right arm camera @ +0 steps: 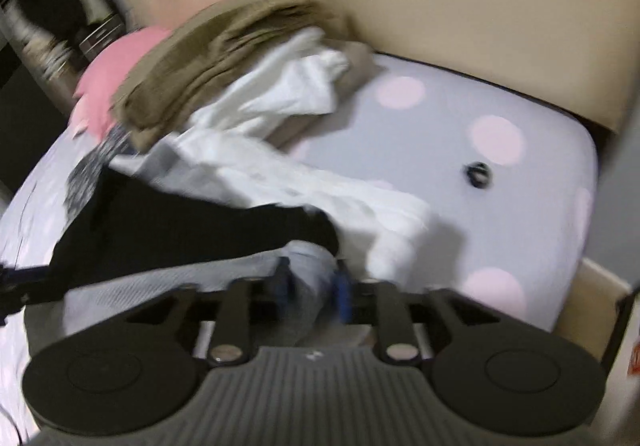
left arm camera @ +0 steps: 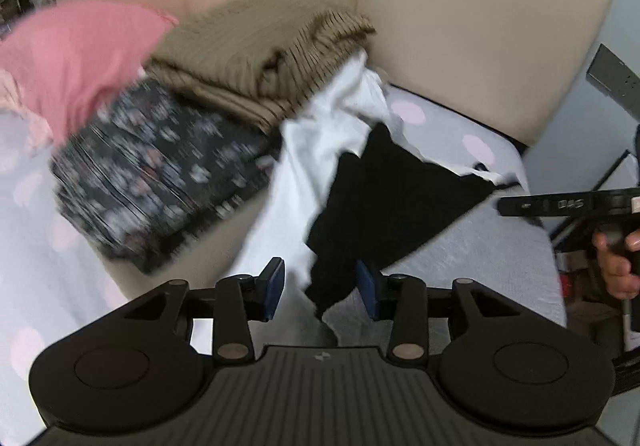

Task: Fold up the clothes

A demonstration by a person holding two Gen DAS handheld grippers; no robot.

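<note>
A black garment (left arm camera: 400,197) lies on the bed over a white garment (left arm camera: 320,133). My left gripper (left arm camera: 322,292) is open, its blue pads either side of the black garment's near corner, not closed on it. In the right wrist view the black garment (right arm camera: 180,234) stretches left and the white one (right arm camera: 320,181) lies behind it. My right gripper (right arm camera: 312,290) is open, with grey cloth (right arm camera: 308,286) between its pads. The right gripper also shows at the right edge of the left wrist view (left arm camera: 568,201), held by a hand.
A folded tan striped garment (left arm camera: 264,61), a dark floral folded piece (left arm camera: 160,173) and a pink cloth (left arm camera: 80,57) are stacked at the back left. A beige headboard (left arm camera: 480,25) rises behind. The sheet (right arm camera: 460,149) is lilac with pink dots; a small dark ring (right arm camera: 477,174) lies on it.
</note>
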